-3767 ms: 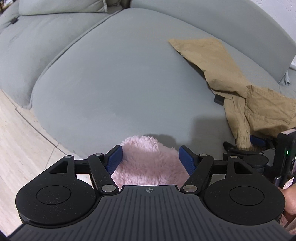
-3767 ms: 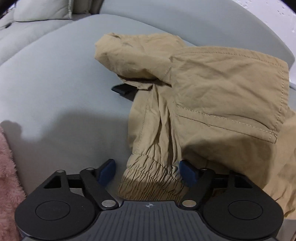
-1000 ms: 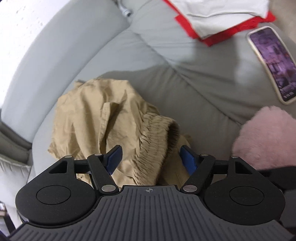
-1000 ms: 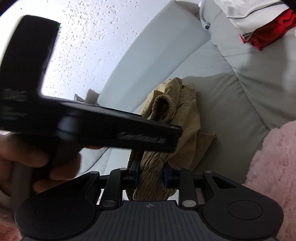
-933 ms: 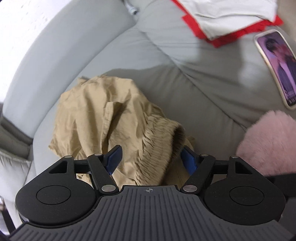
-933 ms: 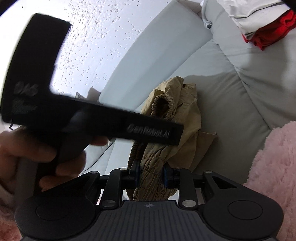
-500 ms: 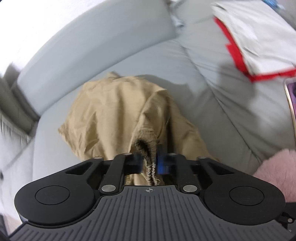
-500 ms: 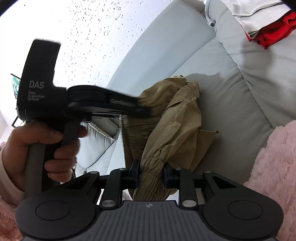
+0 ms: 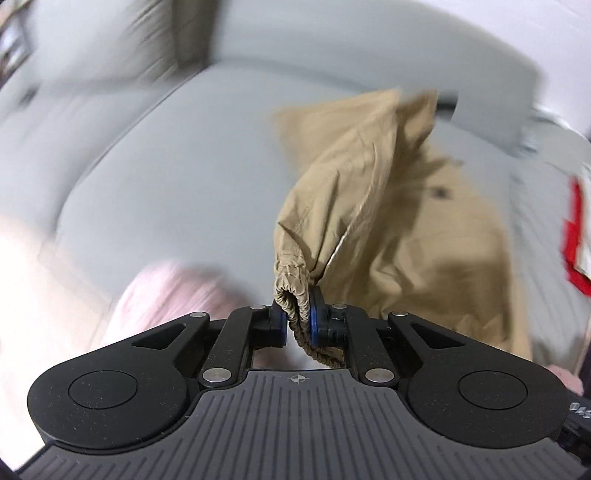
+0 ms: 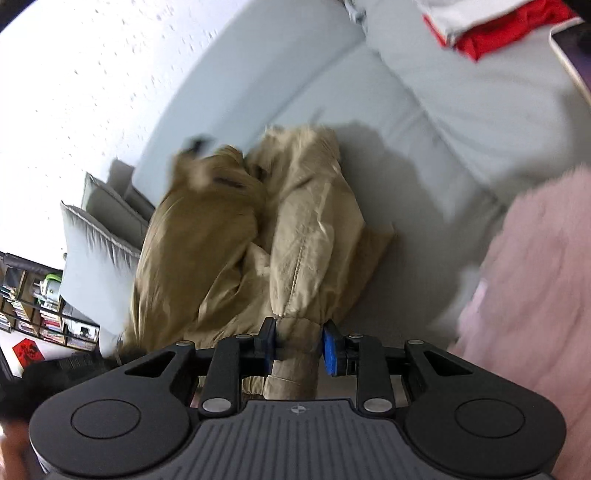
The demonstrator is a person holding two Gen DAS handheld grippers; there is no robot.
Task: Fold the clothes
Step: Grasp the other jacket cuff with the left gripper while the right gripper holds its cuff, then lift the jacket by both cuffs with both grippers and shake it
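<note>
The left tool (image 9: 298,320) is pinched nearly closed on an elastic, gathered hem of the tan garment (image 9: 388,206); the ribbed band sits between its blue pads (image 9: 314,317) and loops back toward the tool body. From that grip the cloth rises and spreads away to the far right, hanging clear of the grey sofa cushion (image 9: 177,155) near the tool and draping down onto the cushion farther off. The left wrist view is heavily motion-blurred, so fine detail beyond the cloth cannot be made out.

The right tool (image 10: 298,345) is closed partway on another gathered cuff of the same tan garment (image 10: 303,236), with each blue pad pressed against a side of the bunched band. Beyond this grip the cloth lies in two crumpled lobes on the grey sofa (image 10: 424,122), the left lobe darker and in shadow, the right one paler with a stitched seam running along it.

A pink fluffy fabric (image 10: 535,258) fills the near right of the right wrist view, beside the garment. At the far right a white and red folded stack (image 10: 476,26) lies on the sofa, with the edge of a phone (image 10: 570,51) just beside it. A pale cushion (image 10: 92,236) and a bookshelf (image 10: 33,306) show at the left.
</note>
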